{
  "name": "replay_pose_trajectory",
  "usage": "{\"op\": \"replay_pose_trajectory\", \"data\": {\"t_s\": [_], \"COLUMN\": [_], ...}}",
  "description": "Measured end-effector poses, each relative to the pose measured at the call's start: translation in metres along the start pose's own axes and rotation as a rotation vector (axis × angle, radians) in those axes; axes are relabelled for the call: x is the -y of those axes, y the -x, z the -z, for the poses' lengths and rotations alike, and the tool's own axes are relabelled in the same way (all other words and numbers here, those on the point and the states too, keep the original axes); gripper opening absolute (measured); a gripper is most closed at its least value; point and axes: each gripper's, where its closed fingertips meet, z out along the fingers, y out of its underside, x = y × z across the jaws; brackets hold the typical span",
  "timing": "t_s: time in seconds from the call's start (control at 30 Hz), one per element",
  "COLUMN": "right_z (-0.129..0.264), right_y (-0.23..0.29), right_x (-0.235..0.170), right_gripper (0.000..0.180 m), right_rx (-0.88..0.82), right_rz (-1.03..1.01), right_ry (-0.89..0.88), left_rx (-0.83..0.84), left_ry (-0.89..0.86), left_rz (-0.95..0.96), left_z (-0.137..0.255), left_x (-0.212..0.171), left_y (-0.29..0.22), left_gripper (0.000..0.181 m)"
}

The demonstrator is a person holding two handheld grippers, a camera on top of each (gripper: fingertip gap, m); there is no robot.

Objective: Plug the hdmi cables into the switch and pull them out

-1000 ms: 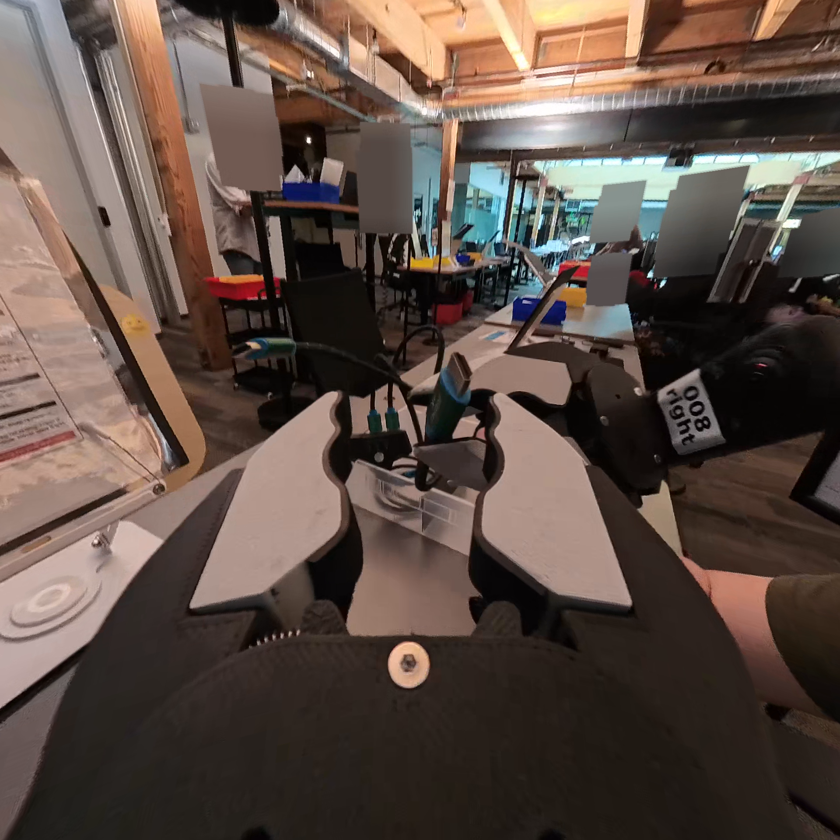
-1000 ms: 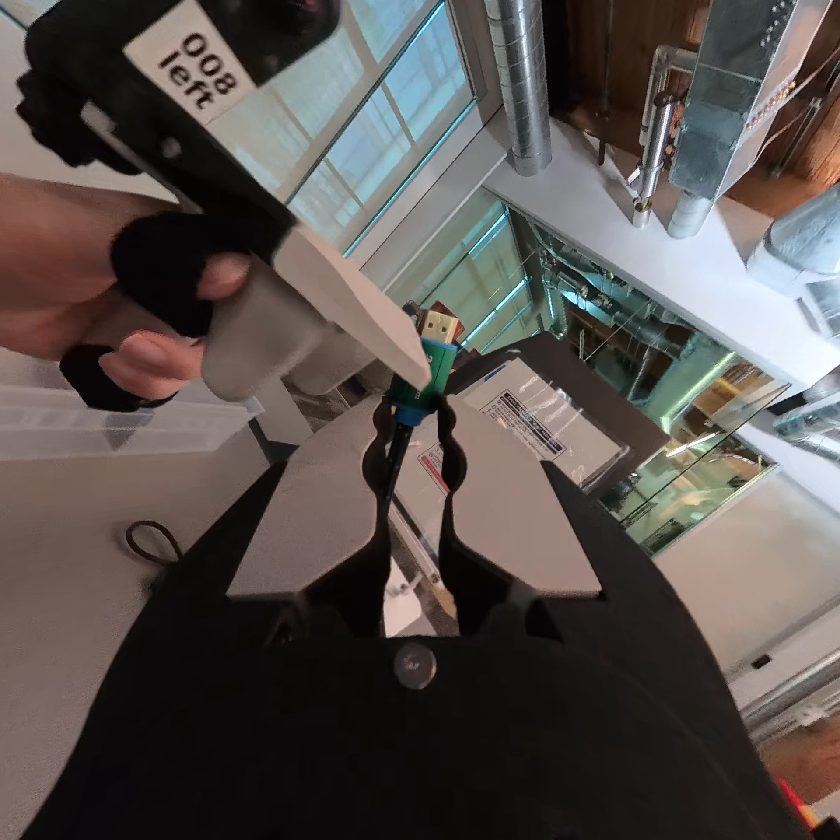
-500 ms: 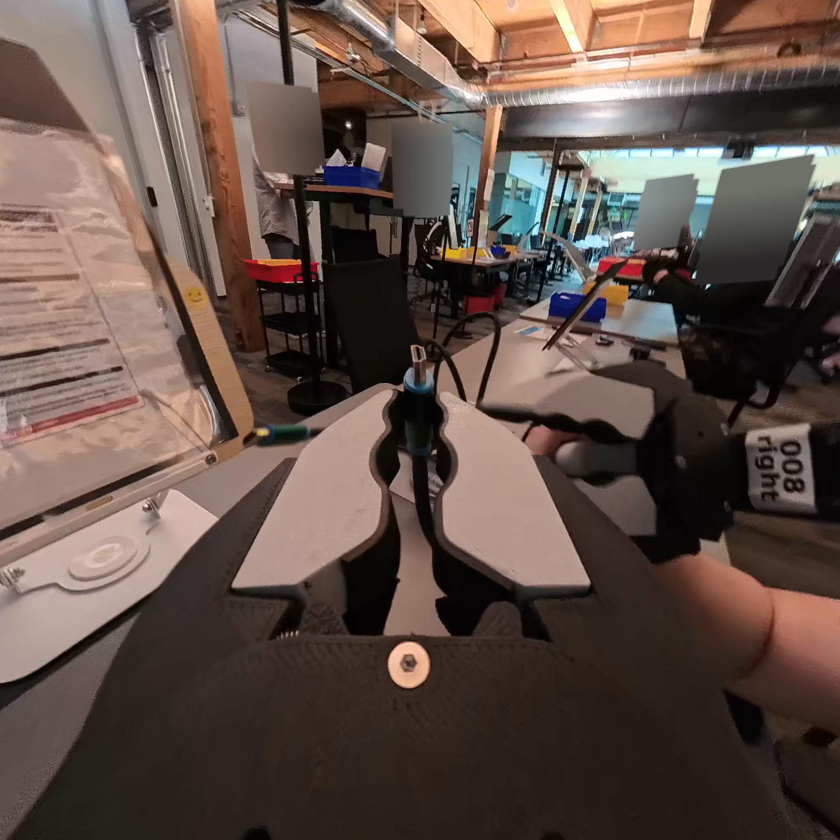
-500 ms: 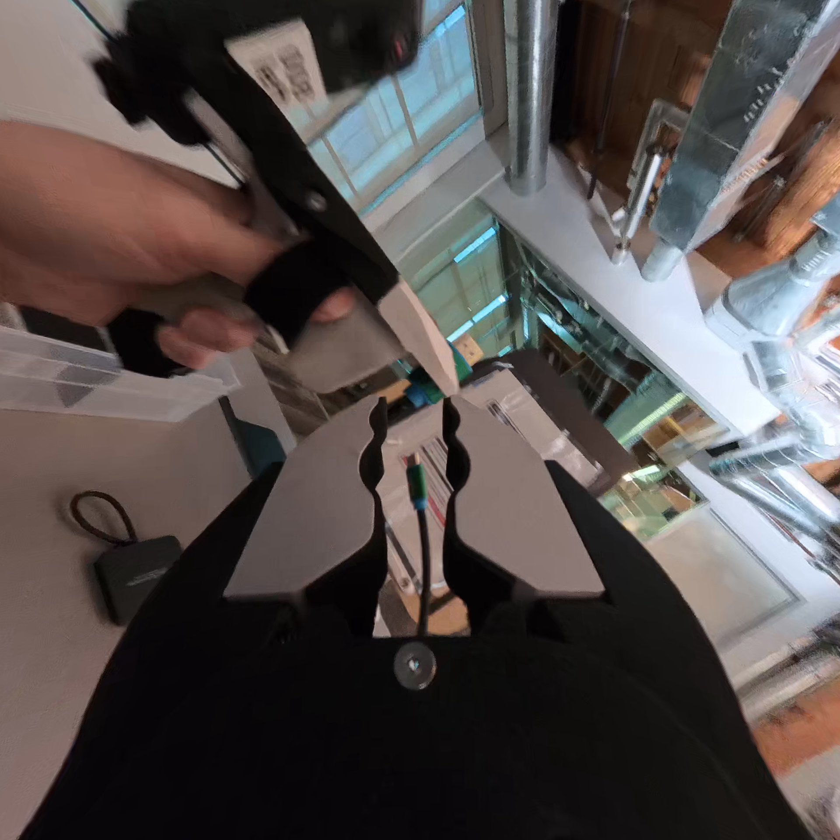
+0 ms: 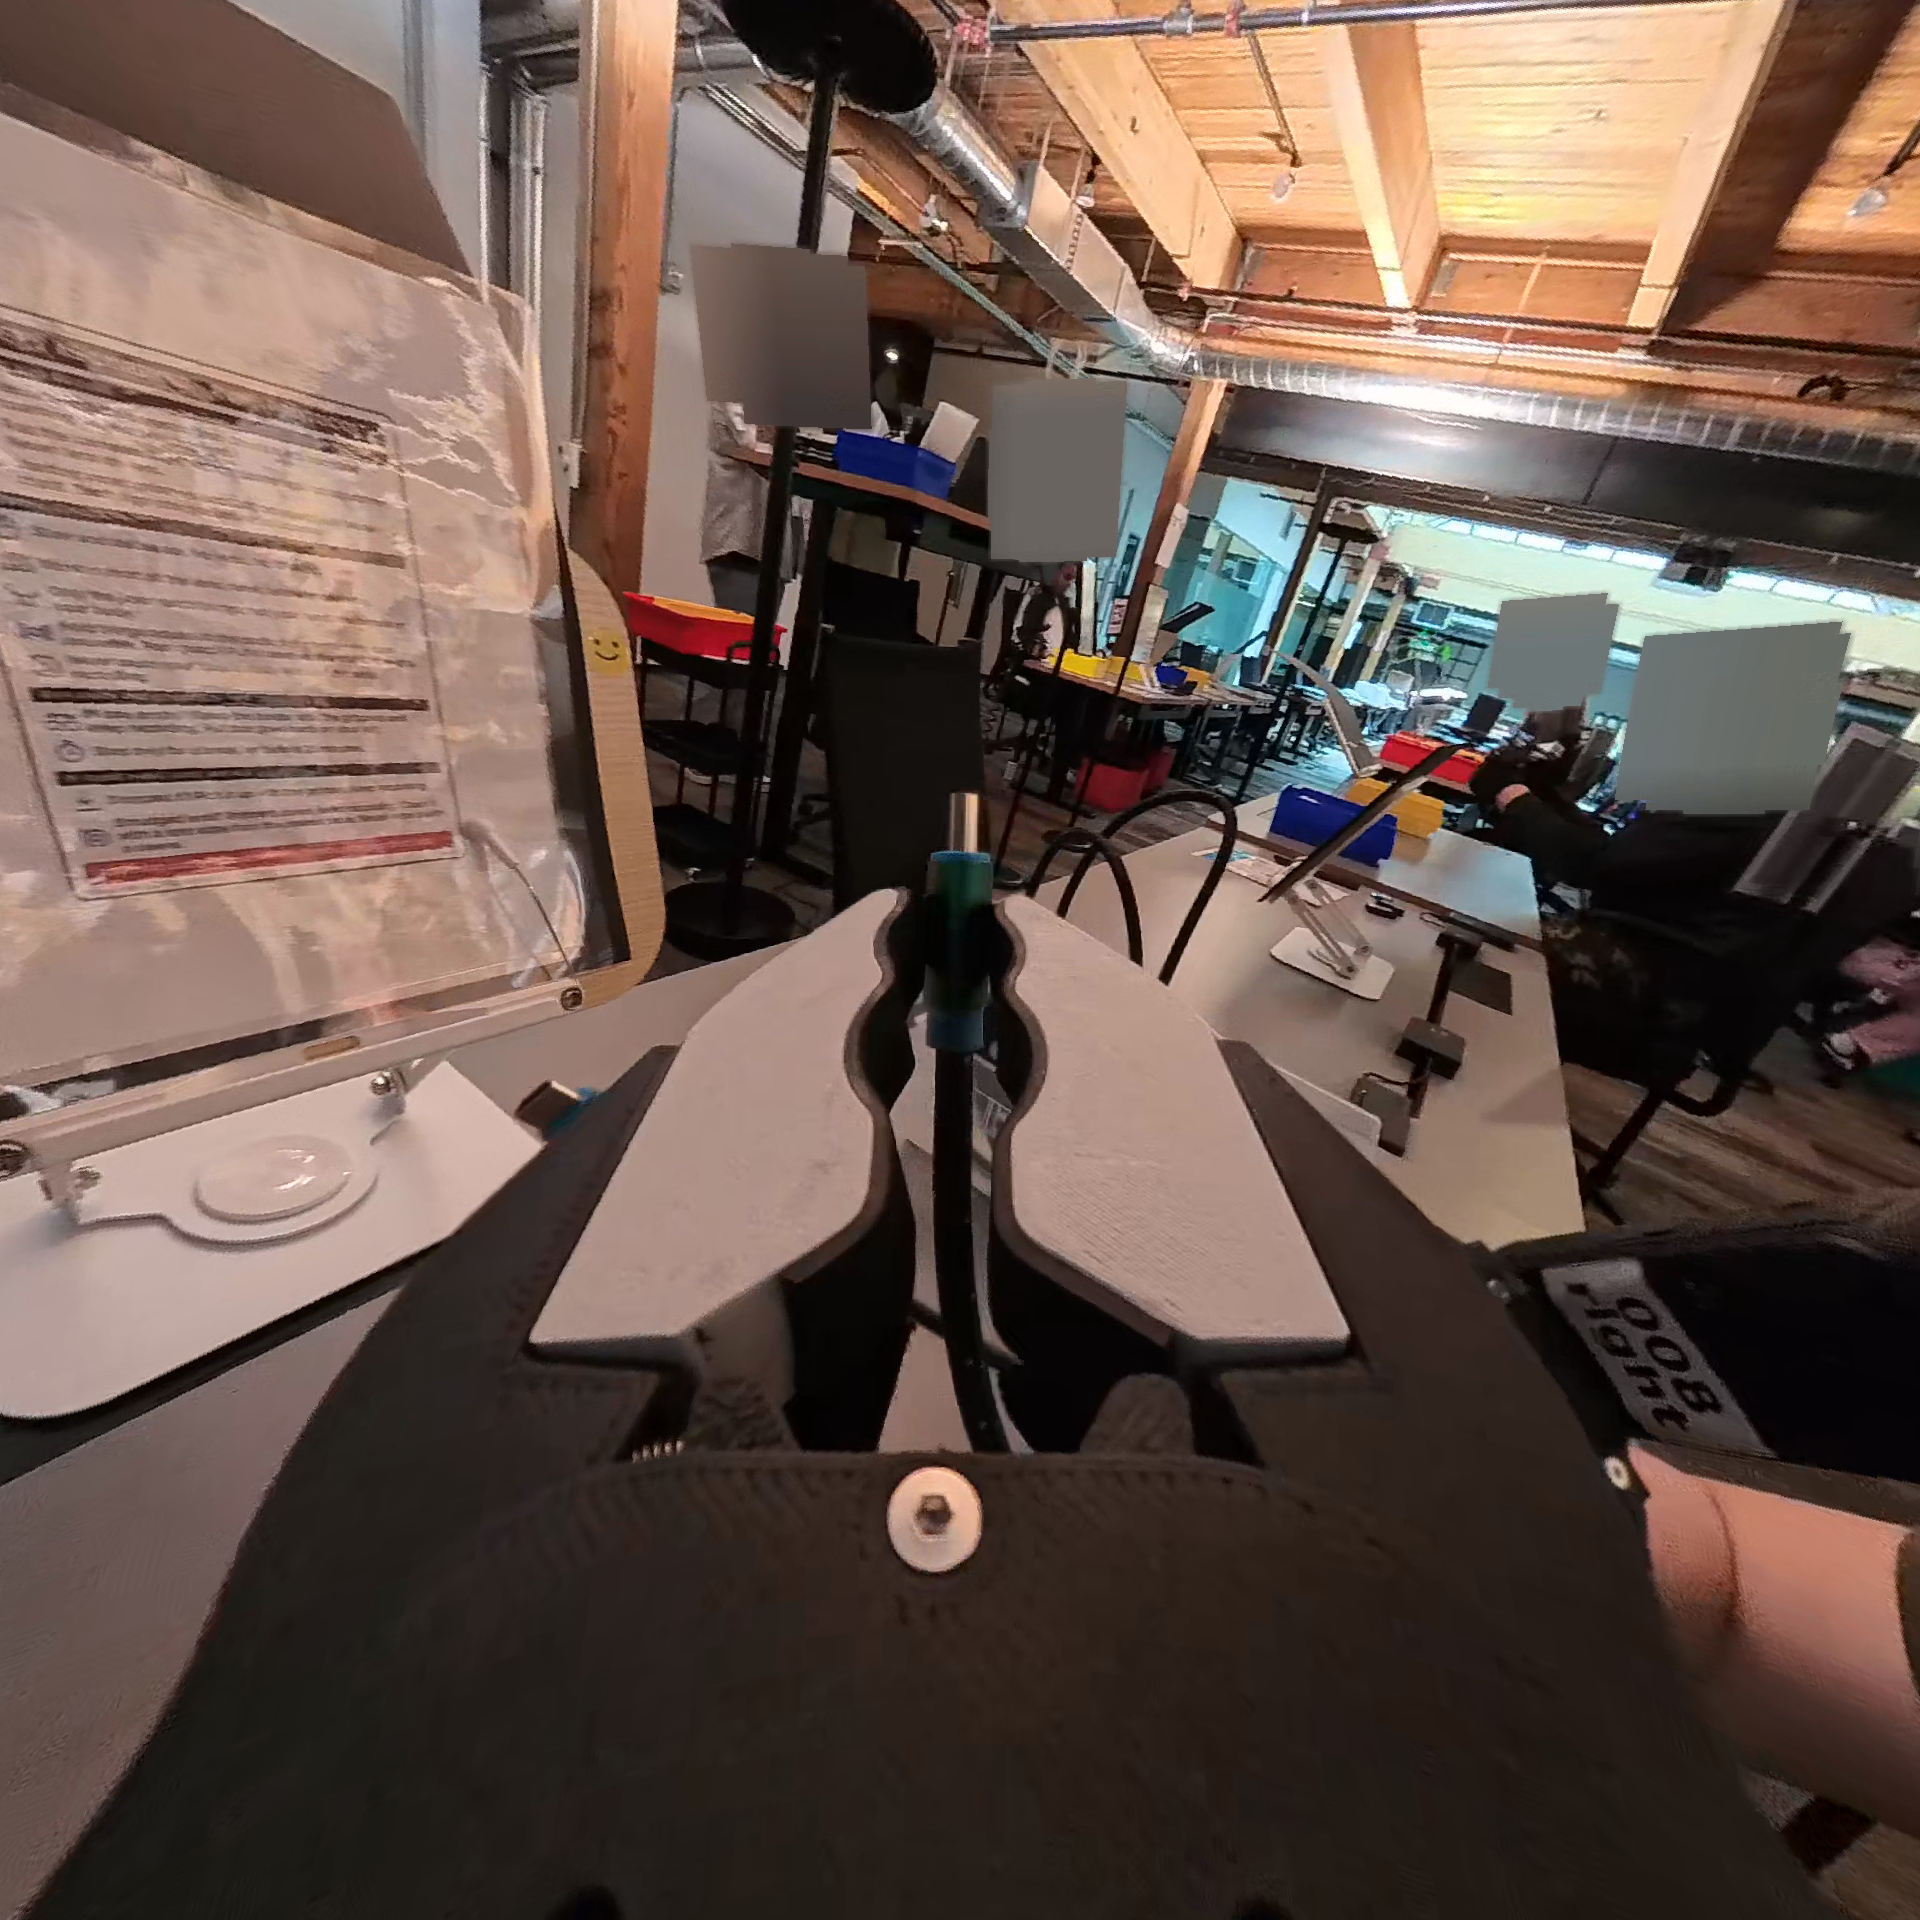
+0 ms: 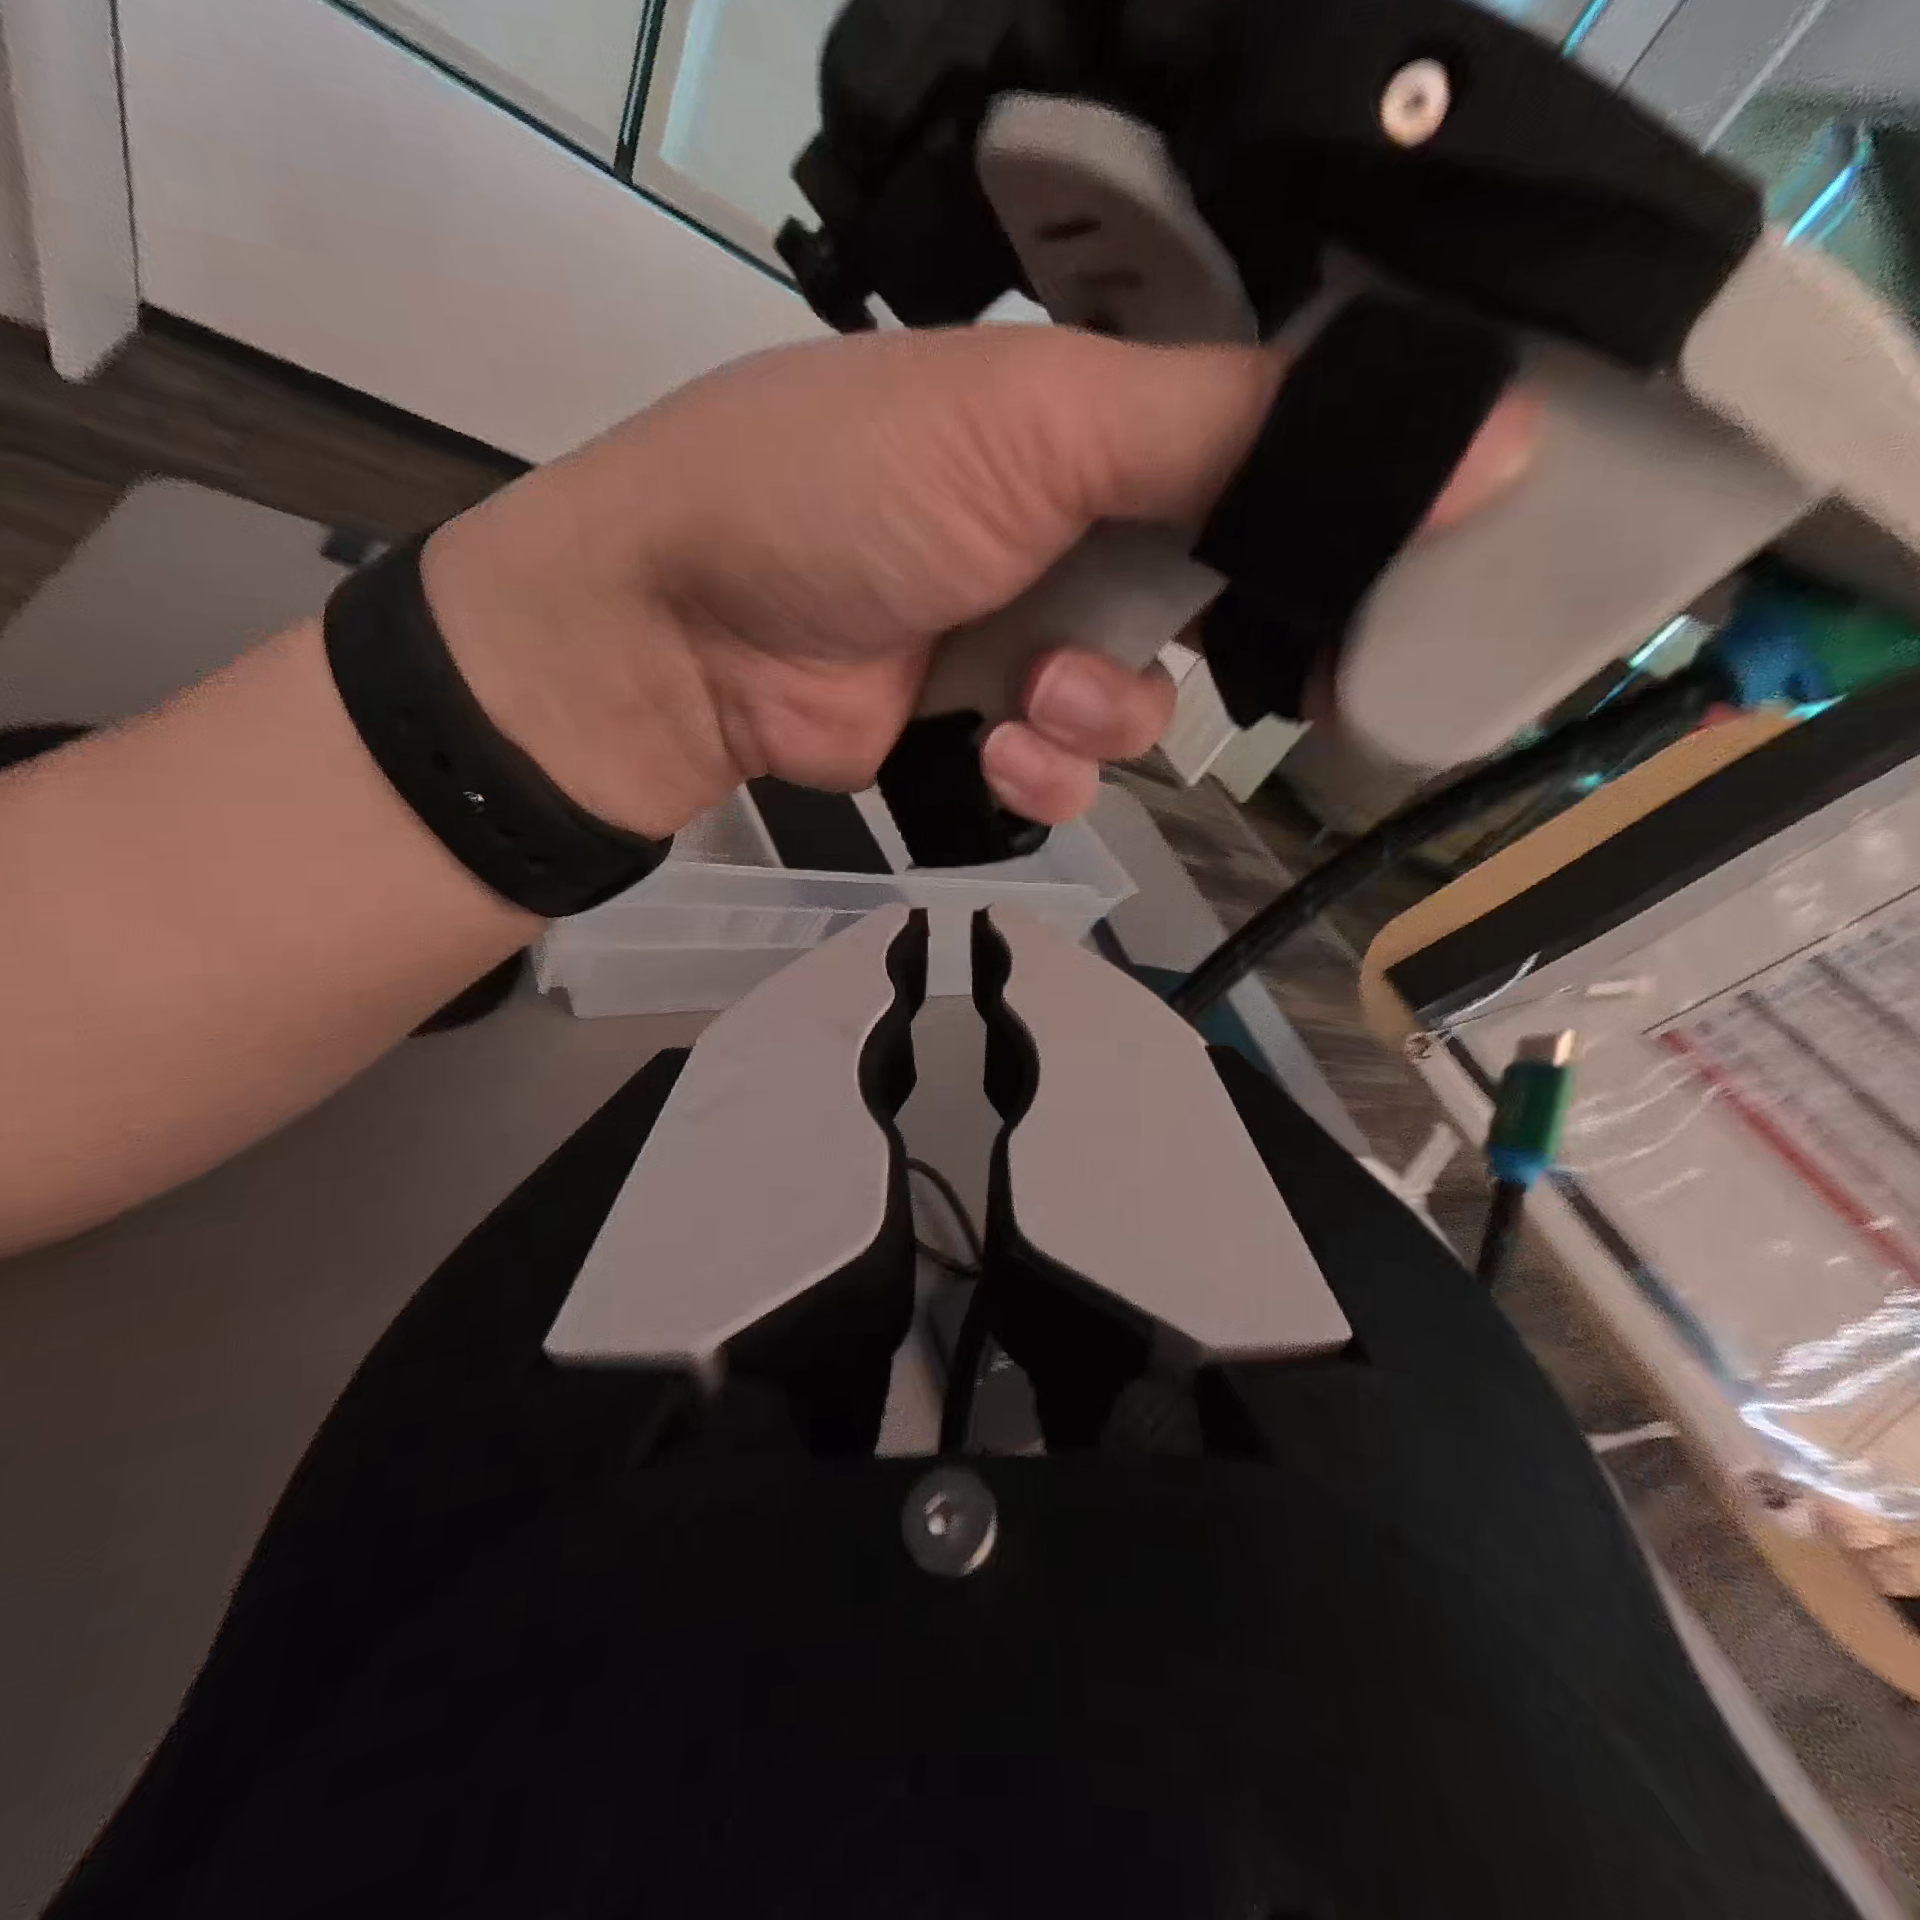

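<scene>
My left gripper point(image 5: 951, 920) is shut on the green HDMI plug point(image 5: 958, 935), its metal tip pointing up and forward above the fingertips. Its black cable point(image 5: 956, 1247) runs back between the fingers. In the right wrist view the left gripper point(image 6: 1455, 260) is held high by a hand, with a black cable point(image 6: 1299, 904) hanging from it. My right gripper point(image 6: 951, 925) is shut and holds nothing; its body shows at the lower right of the left wrist view point(image 5: 1662, 1382). A second green plug point(image 6: 1536, 1107) stands beside the sign; it may be the plug tip by the left finger point(image 5: 556, 1103). I see no switch.
A sign in a clear stand point(image 5: 260, 675) on a white base point(image 5: 208, 1247) stands close on the left of the grey table point(image 5: 62, 1621). A clear plastic bin point(image 6: 727, 925) lies ahead of my right gripper. A neighbouring desk point(image 5: 1475, 1101) holds a tablet stand and adapters.
My left gripper closed on the plug that my right gripper held. The right gripper let go, closed empty and swung down toward the table and bin. The left gripper rose with the plug.
</scene>
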Motion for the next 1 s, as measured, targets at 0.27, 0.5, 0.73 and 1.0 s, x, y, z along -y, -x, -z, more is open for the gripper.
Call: {"op": "replay_pose_trajectory", "data": {"t_s": [0.27, 0.5, 0.73, 1.0], "right_z": [-0.021, -0.023, -0.027, -0.021], "right_y": [0.039, 0.057, 0.039, -0.012], "right_x": [-0.015, -0.006, -0.028, -0.063], "right_gripper": [0.008, 0.0, 0.001, 0.0], "right_rx": [0.096, 0.042, -0.058, -0.161], "right_rz": [0.009, 0.152, -0.034, -0.379], "right_ry": [0.067, 0.111, 0.253, 0.268], "left_rx": [0.092, 0.09, 0.099, 0.101], "left_ry": [0.012, 0.002, -0.009, -0.053], "left_rz": [-0.063, -0.053, -0.044, -0.034], "left_z": [0.003, 0.006, 0.008, 0.009], "left_x": [0.0, 0.003, 0.004, 0.01], "left_y": [0.012, 0.014, 0.016, 0.013], "left_gripper": [0.011, 0.01, 0.01, 0.011]}}
